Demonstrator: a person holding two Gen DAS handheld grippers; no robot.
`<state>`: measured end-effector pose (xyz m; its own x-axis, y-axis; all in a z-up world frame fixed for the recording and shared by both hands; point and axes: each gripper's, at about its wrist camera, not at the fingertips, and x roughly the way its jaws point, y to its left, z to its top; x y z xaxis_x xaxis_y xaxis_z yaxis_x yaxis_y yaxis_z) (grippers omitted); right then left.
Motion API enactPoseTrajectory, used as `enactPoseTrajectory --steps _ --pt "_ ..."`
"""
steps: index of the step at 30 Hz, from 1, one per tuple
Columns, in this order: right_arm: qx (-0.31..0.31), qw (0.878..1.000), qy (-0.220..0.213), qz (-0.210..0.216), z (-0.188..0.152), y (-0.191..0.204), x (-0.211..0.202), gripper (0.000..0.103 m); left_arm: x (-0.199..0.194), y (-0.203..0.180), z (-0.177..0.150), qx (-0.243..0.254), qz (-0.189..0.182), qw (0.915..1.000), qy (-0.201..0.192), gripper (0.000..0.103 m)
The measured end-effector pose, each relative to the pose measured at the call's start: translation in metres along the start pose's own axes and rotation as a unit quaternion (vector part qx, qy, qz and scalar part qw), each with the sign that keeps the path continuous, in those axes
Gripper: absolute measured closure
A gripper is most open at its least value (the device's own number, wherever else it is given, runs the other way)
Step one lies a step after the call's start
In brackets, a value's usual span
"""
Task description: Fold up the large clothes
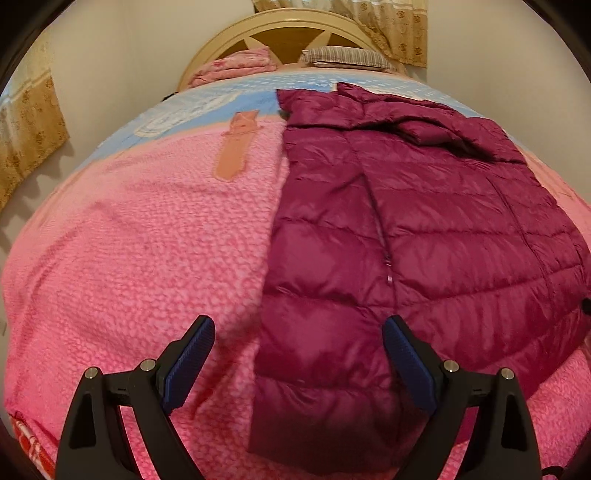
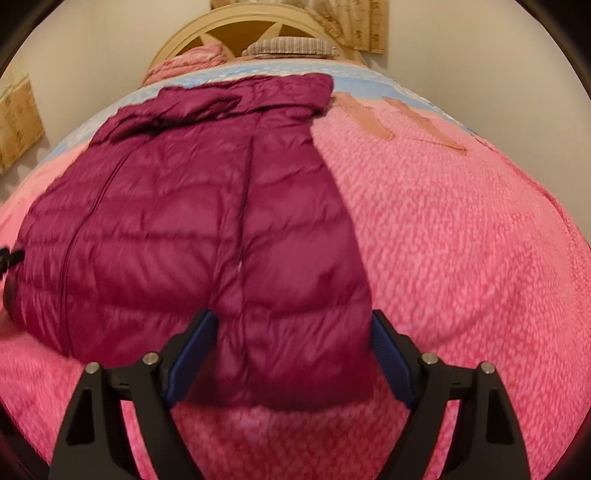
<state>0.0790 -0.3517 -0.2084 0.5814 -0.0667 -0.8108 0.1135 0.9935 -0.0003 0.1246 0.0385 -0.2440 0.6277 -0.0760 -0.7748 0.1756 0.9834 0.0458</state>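
bed [image 1: 129, 240] under pink blanket fills frame; maroon jacket [image 1: 424, 240] flat; headboard [image 1: 288, 33] top centre; left claw [image 1: 298, 334] and right claw [image 2: 291, 325] spread.

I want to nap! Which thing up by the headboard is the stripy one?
The stripy one is the pillow, on the right by the curtain. The folded pink blanket on its left has flowers, not stripes.

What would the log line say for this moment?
stage: reaching for jacket | jacket: flat on pink blanket | left gripper: open, empty | right gripper: open, over hem
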Motion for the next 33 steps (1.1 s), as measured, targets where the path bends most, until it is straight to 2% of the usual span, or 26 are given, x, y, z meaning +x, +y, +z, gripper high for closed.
enactPoseTrajectory --steps 2,3,5,6,7,8,9,10,11,13,15,20,26,29,31,33 --pt "0.003 1.000 0.002 0.005 -0.006 -0.002 0.000 0.026 0.000 0.000 -0.001 -0.002 -0.007 1.0000 0.003 0.011" --pt "0.008 1.000 0.002 0.012 -0.006 -0.004 0.001 0.028 0.001 0.002 -0.002 -0.007 -0.020 0.9998 0.006 0.015" --pt "0.015 1.000 -0.002 0.022 -0.006 -0.005 0.002 0.034 0.002 0.005 -0.003 -0.016 -0.046 0.9987 0.014 0.027" --pt "0.018 0.999 -0.005 0.027 -0.005 -0.006 0.001 0.035 0.002 0.006 -0.003 -0.020 -0.063 0.9976 0.017 0.040" --pt "0.022 0.999 -0.009 0.034 -0.005 -0.007 0.000 0.039 0.002 0.006 -0.004 -0.020 -0.075 0.9967 0.020 0.048" --pt "0.028 0.999 -0.014 0.044 -0.005 -0.008 0.000 0.044 0.001 0.004 -0.005 -0.017 -0.076 0.9968 0.020 0.051" --pt "0.034 0.998 -0.016 0.050 -0.005 -0.010 -0.001 0.047 -0.002 0.001 -0.005 -0.009 -0.077 0.9969 0.016 0.063" --pt "0.043 0.997 -0.016 0.059 -0.005 -0.013 0.000 0.059 -0.004 -0.002 -0.006 -0.004 -0.079 0.9968 0.014 0.079" --pt "0.050 0.996 -0.014 0.072 -0.004 -0.016 0.000 0.078 -0.007 -0.006 -0.005 0.008 -0.080 0.9967 0.009 0.085" --pt "0.057 0.993 -0.018 0.099 -0.003 -0.017 -0.006 0.093 -0.017 -0.010 -0.004 0.020 -0.079 0.9967 -0.006 0.095" --pt "0.049 0.995 -0.024 0.086 -0.001 -0.015 -0.016 0.095 -0.027 -0.012 -0.001 0.031 -0.079 0.9962 -0.019 0.098" --pt "0.045 0.992 -0.060 0.102 0.004 -0.013 -0.059 0.097 -0.084 0.000 0.012 0.033 -0.105 0.9910 -0.076 0.100" --pt "0.039 0.982 -0.147 0.111 0.013 -0.010 -0.143 0.098 -0.158 0.025 0.032 0.013 -0.151 0.9804 -0.126 0.100" --pt "0.029 0.973 -0.204 0.107 0.020 -0.005 -0.192 0.098 -0.193 0.031 0.045 0.009 -0.155 0.9748 -0.160 0.100" --pt "0.028 0.966 -0.234 0.103 0.025 -0.004 -0.211 0.098 -0.203 0.035 0.051 0.005 -0.155 0.9728 -0.172 0.100" --pt "0.031 0.962 -0.253 0.100 0.035 -0.004 -0.214 0.098 -0.196 0.034 0.062 0.014 -0.149 0.9729 -0.177 0.100"
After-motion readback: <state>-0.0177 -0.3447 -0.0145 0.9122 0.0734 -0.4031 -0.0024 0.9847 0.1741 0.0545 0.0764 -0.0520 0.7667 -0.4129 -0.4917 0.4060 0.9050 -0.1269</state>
